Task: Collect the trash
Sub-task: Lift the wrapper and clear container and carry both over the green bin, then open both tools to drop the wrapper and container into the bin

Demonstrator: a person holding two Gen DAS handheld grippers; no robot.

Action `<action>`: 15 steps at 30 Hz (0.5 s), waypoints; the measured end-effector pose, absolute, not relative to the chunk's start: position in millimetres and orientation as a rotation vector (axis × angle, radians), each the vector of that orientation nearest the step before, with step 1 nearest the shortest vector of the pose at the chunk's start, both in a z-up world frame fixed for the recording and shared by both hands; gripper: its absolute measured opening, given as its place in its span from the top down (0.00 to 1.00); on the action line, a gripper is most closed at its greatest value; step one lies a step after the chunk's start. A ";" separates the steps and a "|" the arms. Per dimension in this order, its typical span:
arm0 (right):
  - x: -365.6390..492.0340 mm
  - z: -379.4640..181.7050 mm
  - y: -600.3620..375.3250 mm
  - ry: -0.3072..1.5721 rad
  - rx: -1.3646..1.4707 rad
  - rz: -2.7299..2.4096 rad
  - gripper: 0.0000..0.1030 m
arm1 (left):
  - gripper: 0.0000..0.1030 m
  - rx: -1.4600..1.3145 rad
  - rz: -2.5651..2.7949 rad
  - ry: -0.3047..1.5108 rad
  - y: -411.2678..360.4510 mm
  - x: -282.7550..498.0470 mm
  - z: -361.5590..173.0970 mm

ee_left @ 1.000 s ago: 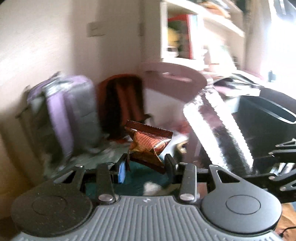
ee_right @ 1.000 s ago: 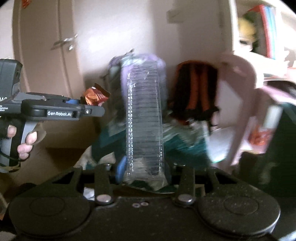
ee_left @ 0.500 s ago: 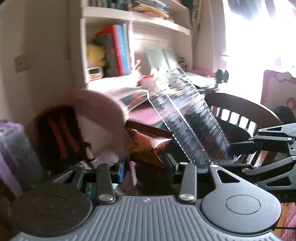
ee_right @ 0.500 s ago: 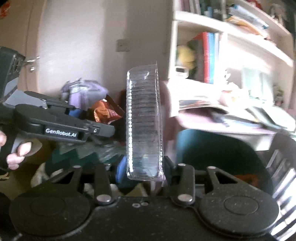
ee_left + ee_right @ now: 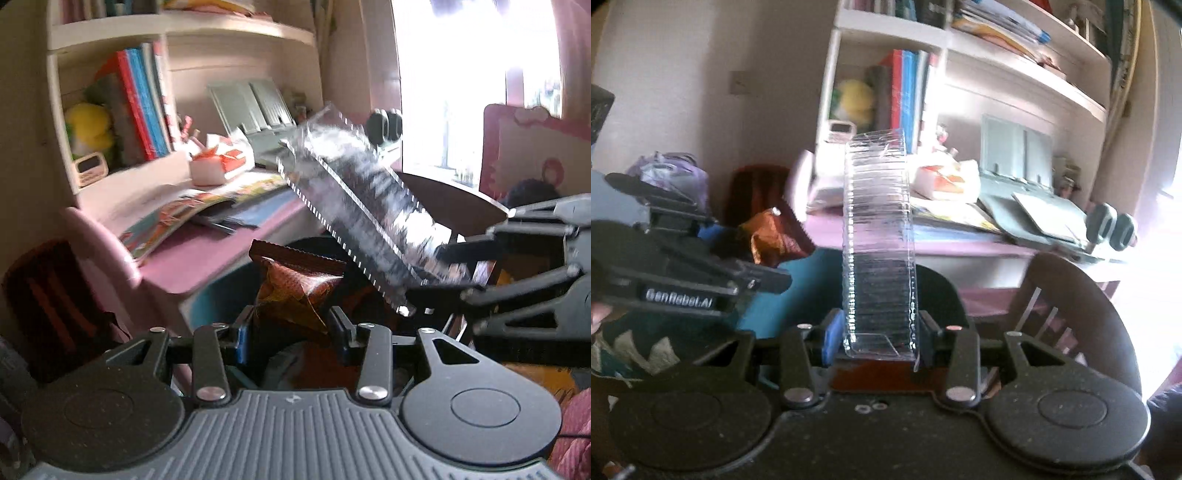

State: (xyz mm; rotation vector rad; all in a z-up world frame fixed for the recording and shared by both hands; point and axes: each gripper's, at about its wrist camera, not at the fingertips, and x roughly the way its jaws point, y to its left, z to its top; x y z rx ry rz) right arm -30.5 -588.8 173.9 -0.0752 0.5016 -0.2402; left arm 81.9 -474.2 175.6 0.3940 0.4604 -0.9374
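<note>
Wrapper: a crumpled brown and orange foil snack wrapper (image 5: 299, 291) is clamped by its lower end between the pads of the left gripper (image 5: 291, 330), in the air in front of the desk.
Wrapper handling: judged very light, soft and slick; a pinch across the bunched middle should be safer than one on a loose edge.
Tray: a clear, ribbed, long plastic packaging tray (image 5: 877, 243) is gripped at its base between the fingers of the right gripper (image 5: 877, 336) and stands upright, beside the wrapper.
Tray handling: judged light, thin and springy, easily crushed or cracked; the folded base is the stiffest hold.
Surface: a cluttered pink desk (image 5: 207, 254) with open picture books is seen beyond both items.
Room: white shelves with books, a dark wooden chair (image 5: 1067, 295) and a bright window are in view; no bin can be made out.
</note>
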 end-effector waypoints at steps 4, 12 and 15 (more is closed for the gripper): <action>-22.6 165.5 -610.3 0.554 -0.045 -0.238 0.60 | 0.60 0.449 -0.924 0.529 -504.8 96.2 159.2; 1.7 135.6 -615.4 0.680 -0.075 -0.214 0.60 | 0.59 0.541 -0.890 0.664 -534.9 114.4 126.0; 6.0 134.7 -617.6 0.697 -0.074 -0.226 0.59 | 0.59 0.563 -0.882 0.679 -541.8 118.0 120.5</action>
